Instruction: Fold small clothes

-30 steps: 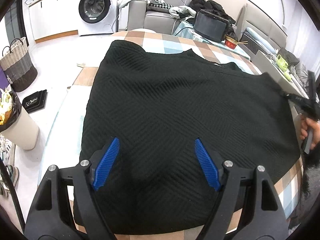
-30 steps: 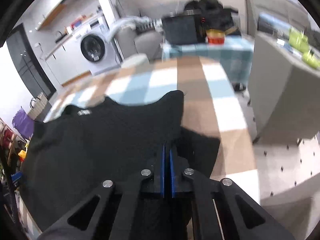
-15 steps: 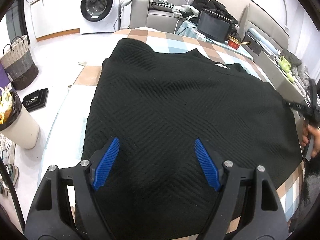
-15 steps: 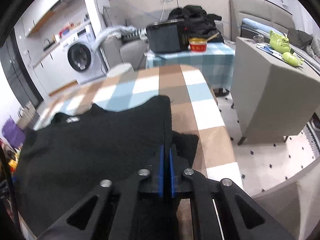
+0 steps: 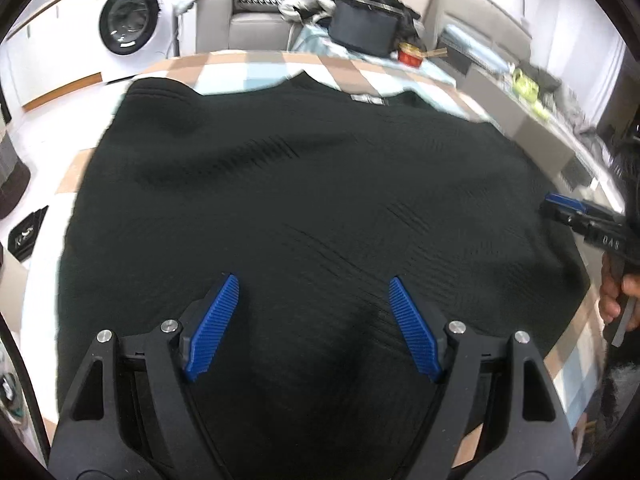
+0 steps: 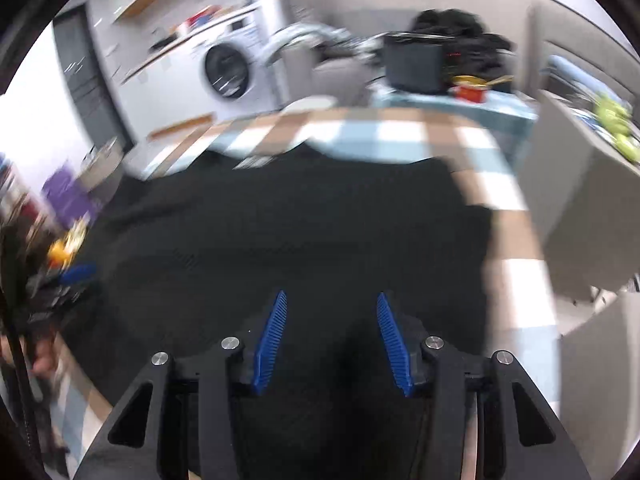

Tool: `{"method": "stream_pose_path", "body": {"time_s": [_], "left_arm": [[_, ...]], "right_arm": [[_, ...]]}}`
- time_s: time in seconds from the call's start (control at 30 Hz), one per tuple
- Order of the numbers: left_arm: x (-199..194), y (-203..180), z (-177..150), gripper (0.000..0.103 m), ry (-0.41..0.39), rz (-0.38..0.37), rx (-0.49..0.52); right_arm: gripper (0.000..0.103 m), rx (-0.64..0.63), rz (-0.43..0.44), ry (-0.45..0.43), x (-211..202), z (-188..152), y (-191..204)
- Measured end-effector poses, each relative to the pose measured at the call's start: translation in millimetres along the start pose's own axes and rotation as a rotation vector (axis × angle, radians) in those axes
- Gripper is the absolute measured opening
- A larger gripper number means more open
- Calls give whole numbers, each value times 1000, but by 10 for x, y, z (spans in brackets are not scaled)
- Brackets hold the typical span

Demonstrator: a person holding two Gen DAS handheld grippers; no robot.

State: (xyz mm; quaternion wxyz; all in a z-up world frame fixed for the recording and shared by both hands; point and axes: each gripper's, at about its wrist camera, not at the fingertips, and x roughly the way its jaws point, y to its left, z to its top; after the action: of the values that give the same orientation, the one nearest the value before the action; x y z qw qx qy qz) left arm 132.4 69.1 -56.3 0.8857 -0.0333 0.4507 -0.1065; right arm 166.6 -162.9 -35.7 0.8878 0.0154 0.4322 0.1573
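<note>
Black ribbed knit, the garment (image 5: 304, 208) looks soft and floppy, so with your left gripper (image 5: 312, 320) and right gripper (image 6: 330, 336) both spread open and empty, pinch its hem corners.

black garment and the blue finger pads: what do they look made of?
Black garment: looks like a knit fabric, matte, with a ribbed zigzag texture and soft creases; the fibre can't be told. Blue finger pads: probably moulded rubber or plastic, matte, with fine ridges across the face, set on black frames that look like hard plastic.
</note>
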Motion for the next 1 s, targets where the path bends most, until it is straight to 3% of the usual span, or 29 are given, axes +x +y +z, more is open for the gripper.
{"method": "stream_pose_path", "body": {"time_s": [0.07, 0.13, 0.17, 0.23, 0.5, 0.6, 0.7, 0.83, 1.0], "left_arm": [[9, -69, -35, 76, -9, 33, 40], [-12, -104, -93, 77, -6, 48, 66], [-31, -107, -127, 78, -5, 55, 72], [-75, -112, -213, 81, 0, 75, 86], [-282, -102, -518, 90, -10, 114, 79], [-349, -113, -590, 90, -11, 127, 83], [-414, -125, -593, 90, 7, 97, 56], [-452, -256, -554, 90, 2, 23, 42], [-348, -516, -595, 90, 5, -30, 107]], "right_arm": [[52, -39, 11, 34, 115, -44, 128], [62, -54, 10, 88, 233, -131, 190], [63, -68, -1, 70, 220, -161, 204], [78, -83, -27, 81, 182, -237, 190], [81, -45, -53, 72, -140, -628, -91], [89, -68, -129, 100, -208, -740, -55], [89, -27, -145, 96, -306, -763, -9], [89, -27, -88, 33, -458, -668, 198], [91, -89, 0, 44, -148, -495, 654]]}}
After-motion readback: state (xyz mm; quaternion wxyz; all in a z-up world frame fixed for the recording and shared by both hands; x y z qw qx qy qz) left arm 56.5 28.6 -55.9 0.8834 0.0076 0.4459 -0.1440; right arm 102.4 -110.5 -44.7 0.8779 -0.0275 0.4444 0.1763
